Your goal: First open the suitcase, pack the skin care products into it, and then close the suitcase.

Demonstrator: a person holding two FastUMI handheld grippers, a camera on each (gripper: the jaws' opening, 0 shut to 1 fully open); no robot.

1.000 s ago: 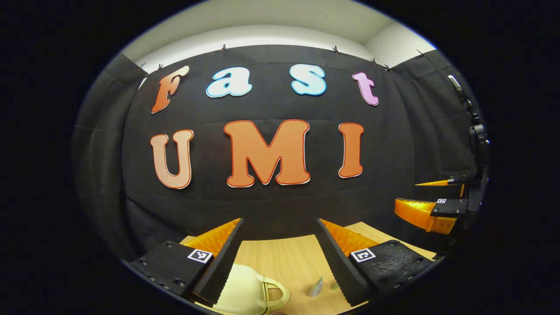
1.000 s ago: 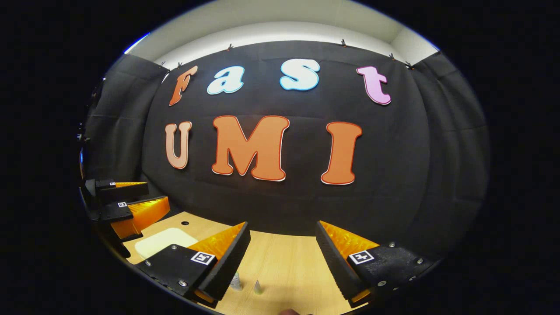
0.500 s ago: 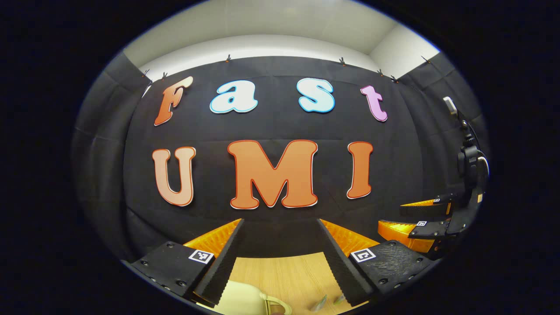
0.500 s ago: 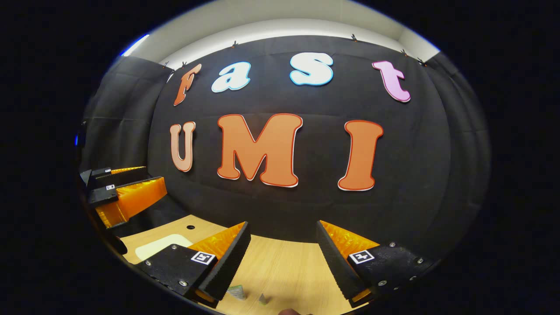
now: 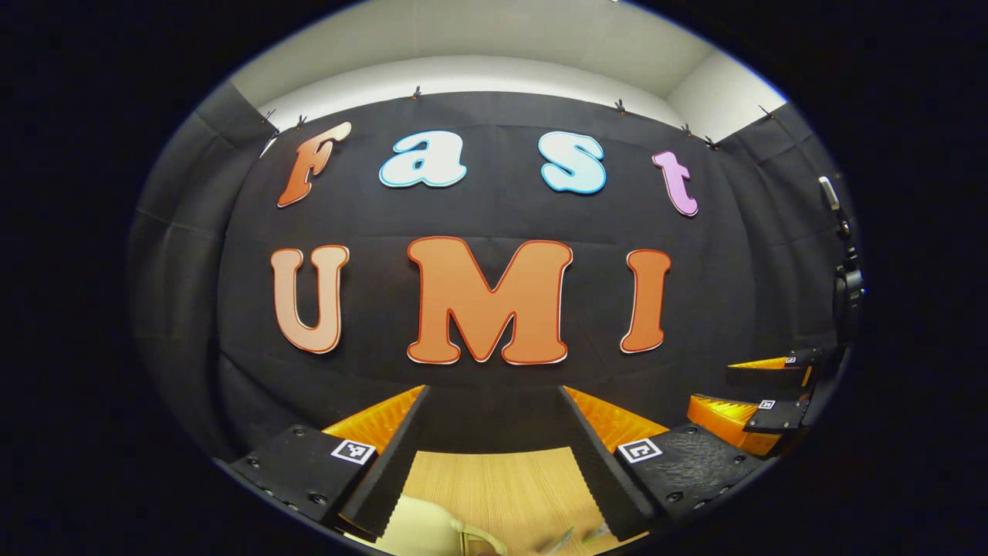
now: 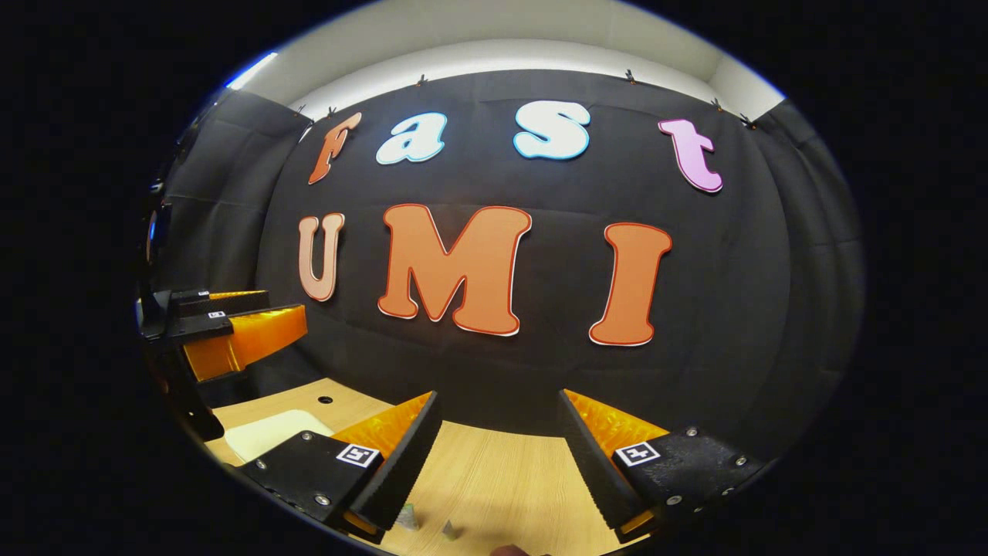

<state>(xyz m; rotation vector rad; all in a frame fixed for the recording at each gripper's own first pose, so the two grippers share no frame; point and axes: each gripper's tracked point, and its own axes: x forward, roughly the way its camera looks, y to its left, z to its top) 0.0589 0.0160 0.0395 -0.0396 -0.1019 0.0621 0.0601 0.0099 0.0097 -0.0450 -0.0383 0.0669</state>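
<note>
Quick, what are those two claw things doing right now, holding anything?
Left gripper: open, holding nothing, above the wooden table.
Right gripper: open, holding nothing.

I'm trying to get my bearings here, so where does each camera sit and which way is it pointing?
Left gripper view: rides the left gripper, faces the booth wall over the wooden table; its fingers frame a cream suitcase; the right gripper at right.
Right gripper view: rides the right gripper, faces the same wall; the left gripper at left.
Shared: wall, table, suitcase, both grippers open.
</note>
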